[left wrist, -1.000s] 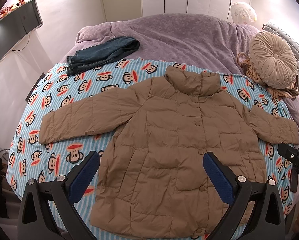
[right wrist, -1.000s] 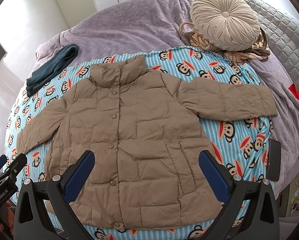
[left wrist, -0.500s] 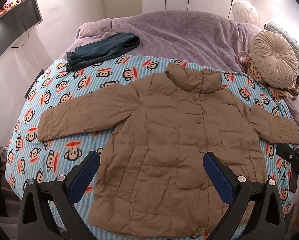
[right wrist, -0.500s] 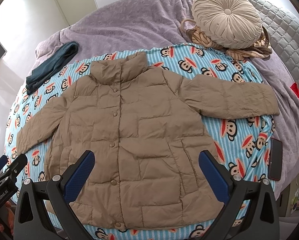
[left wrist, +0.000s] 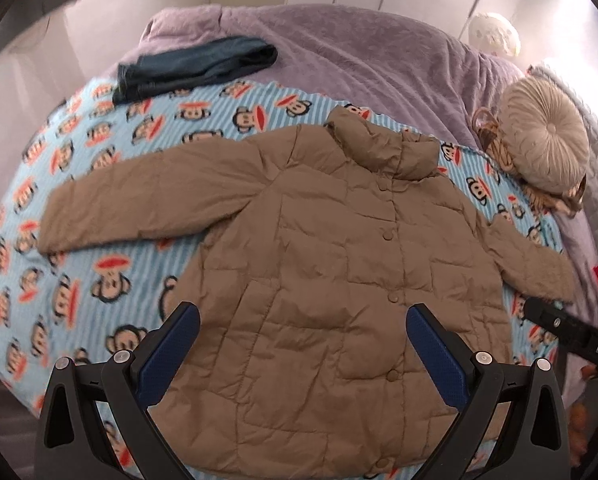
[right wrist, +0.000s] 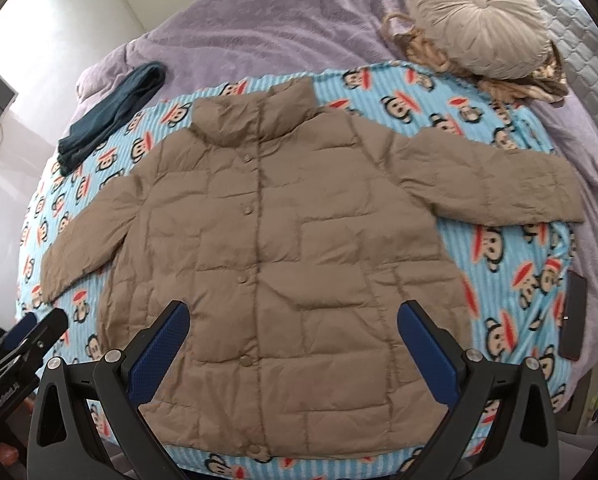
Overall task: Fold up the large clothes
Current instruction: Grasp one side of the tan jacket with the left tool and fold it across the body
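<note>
Jacket (left wrist: 339, 272) flat on monkey-print blanket (left wrist: 99, 280); purple bedspread (left wrist: 359, 52) beyond.

Bed (right wrist: 299, 20) is covered by a purple blanket (left wrist: 359, 52). A blue striped monkey-print sheet (left wrist: 79, 208) is spread over the near half, reaching the near edge. On the sheet: a tan puffer jacket (right wrist: 291, 248), front up, buttoned, sleeves out to both sides. Folded dark jeans (left wrist: 195, 66) lie at the far left, overlapping sheet and blanket. A round beige cushion (right wrist: 479, 20) sits at the far right on a braided item. A dark phone (right wrist: 575, 316) lies at the near right edge.
</note>
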A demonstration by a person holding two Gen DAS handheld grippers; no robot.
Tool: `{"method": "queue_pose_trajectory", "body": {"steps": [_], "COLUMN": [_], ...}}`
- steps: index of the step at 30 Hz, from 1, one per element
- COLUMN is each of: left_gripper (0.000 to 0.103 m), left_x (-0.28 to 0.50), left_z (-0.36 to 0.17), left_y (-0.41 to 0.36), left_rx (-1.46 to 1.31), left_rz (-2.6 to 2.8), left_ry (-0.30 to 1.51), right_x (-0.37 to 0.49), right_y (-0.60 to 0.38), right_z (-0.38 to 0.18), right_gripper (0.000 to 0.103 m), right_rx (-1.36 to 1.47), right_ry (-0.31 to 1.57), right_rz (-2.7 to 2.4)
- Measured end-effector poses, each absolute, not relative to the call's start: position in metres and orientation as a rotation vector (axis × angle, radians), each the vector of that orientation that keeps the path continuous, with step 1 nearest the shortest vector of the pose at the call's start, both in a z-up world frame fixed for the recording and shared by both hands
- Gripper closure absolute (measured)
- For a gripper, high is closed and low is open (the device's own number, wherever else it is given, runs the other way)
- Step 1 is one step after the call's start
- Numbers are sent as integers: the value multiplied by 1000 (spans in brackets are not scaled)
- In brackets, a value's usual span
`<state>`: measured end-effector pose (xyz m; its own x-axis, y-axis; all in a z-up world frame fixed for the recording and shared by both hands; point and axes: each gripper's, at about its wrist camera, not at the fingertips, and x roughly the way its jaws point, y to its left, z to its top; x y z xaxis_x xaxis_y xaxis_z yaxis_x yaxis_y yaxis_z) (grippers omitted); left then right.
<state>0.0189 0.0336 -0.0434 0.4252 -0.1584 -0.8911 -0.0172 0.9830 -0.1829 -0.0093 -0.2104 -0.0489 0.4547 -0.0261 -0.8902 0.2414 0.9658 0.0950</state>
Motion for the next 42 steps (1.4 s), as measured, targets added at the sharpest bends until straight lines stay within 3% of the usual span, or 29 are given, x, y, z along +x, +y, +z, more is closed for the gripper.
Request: {"method": "queue_pose_trajectory", "body": {"steps": [7,22,30,32,33,34,35,42], "left_gripper": [0,0,0,9,38,76,91,94], "left_x": [38,100,131,139,142,147,149,149], "left_z": [-87,-233,-247,-245,-244,-245,-248,-198], "left_y": [98,303,336,339,340,342,345,344], "left_rx": [-364,-851,-948,-942,-933,-930,-950,-858], "left_rz": [-41,188,236,275,291,282,248,147], "left_ry": [1125,1038,901,873,865,873,875,779], "right_x": [14,67,89,97,101,106,111,155], "right_y": [-181,-95,-79,-75,-73,-71,-69,-55], "right_z": [-76,-159,-176,-177,-177,-178,-178,-174], "right_gripper": [0,0,0,0,0,0,0,0], "right_rx": [204,187,189,186,183,180,177,176], "right_ry": [1140,1314,1327,1320,1317,1314,1309,1222], "right_rz": [-105,91,98,102,106,108,112,148]}}
